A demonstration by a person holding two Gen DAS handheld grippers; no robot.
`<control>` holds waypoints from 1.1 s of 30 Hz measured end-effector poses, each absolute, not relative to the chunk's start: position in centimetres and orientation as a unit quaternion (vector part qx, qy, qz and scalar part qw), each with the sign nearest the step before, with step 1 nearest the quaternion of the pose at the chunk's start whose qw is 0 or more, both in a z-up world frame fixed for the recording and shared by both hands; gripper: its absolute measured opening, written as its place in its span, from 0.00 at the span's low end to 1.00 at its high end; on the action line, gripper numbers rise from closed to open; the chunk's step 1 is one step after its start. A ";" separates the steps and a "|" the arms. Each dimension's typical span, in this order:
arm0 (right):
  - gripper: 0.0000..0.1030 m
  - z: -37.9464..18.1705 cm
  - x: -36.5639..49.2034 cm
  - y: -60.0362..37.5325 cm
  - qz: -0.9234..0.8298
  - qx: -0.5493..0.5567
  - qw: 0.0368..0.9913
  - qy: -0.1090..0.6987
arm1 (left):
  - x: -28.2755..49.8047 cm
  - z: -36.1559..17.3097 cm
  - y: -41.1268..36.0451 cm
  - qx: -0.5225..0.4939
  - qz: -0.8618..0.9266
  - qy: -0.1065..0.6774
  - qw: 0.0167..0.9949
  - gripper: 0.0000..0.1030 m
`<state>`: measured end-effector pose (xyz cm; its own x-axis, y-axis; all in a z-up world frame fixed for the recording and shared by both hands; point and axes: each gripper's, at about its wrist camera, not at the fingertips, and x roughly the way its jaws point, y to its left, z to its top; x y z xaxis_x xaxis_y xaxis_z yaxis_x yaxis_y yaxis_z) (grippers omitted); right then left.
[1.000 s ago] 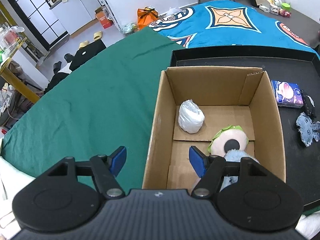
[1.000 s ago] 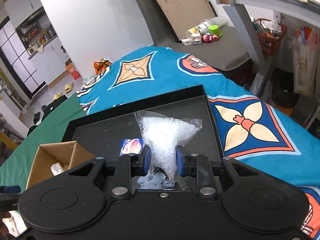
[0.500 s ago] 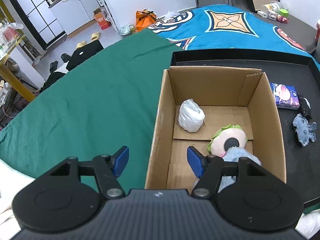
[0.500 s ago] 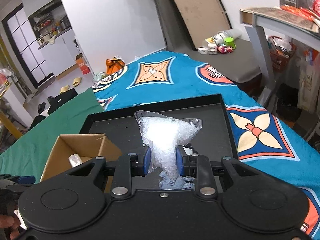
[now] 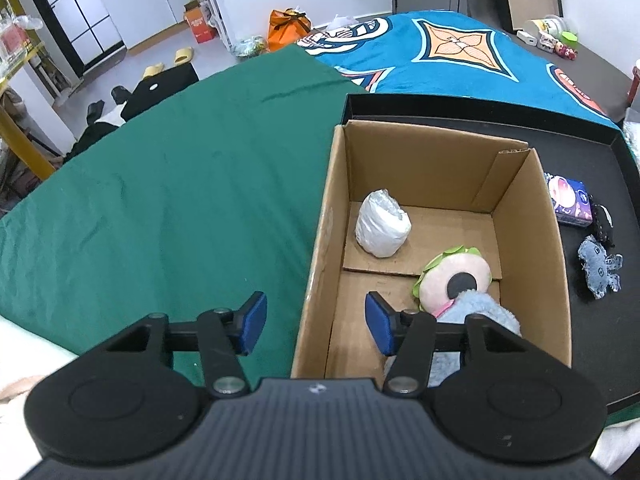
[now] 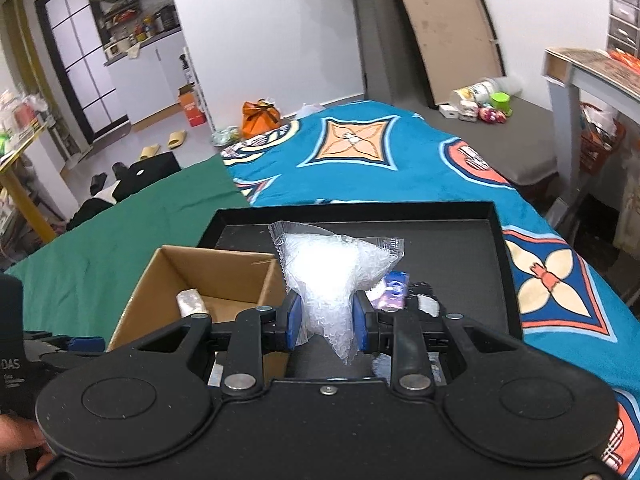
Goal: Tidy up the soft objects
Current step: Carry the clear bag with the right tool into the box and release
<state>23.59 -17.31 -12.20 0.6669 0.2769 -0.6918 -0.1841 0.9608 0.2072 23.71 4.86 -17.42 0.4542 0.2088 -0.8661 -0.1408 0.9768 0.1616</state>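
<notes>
The right gripper (image 6: 325, 322) holds a clear bag (image 6: 332, 268) of tiny white beads, its jaws squeezed tight on the bag's narrow bottom. The bag stands up tall between them, its wide top pointing away. It hangs above the black tray (image 6: 496, 240). The box (image 6: 208, 268) is down and to the left of the bag, so I think the bag must go left next and then drop in. The right hand is the one to do it, since it has the bag.

The left gripper (image 5: 312, 322) holds nothing. Its jaws have just been closing, and they stand part open on either side of the box's left wall.

Inside the box lie a white bundle (image 5: 382, 224), a pink toy (image 5: 456, 278) and a blue fuzzy one (image 5: 480, 312).

The box and tray sit on a bed with a green sheet (image 5: 160, 184) and a blue patterned blanket (image 6: 360, 148). The room is messy, with slippers (image 6: 176, 140) on the floor.
</notes>
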 end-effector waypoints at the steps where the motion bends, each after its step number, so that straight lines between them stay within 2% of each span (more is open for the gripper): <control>1: 0.26 -12.2 23.6 -16.9 0.129 0.056 0.911 0.387 | 23.7 -17.5 5.0 0.031 0.103 0.514 0.851 0.52; 4: 0.26 -12.1 23.7 -15.8 0.133 0.052 0.910 0.389 | 23.7 -17.5 5.2 0.022 0.100 0.511 0.854 0.51; 9: 0.26 -11.8 23.6 -13.9 0.143 0.046 0.909 0.388 | 23.8 -17.8 5.9 0.004 0.096 0.516 0.851 0.37; 13: 0.26 -11.7 23.5 -12.6 0.153 0.036 0.908 0.388 | 23.7 -18.0 6.3 -0.007 0.094 0.519 0.849 0.31; 18: 0.26 -11.7 23.5 -11.4 0.161 0.029 0.907 0.389 | 23.7 -18.3 6.7 -0.017 0.095 0.521 0.848 0.13; 33: 0.26 -11.8 24.7 -9.3 0.181 0.026 0.899 0.398 | 23.6 -18.3 7.3 -0.037 0.089 0.518 0.850 0.11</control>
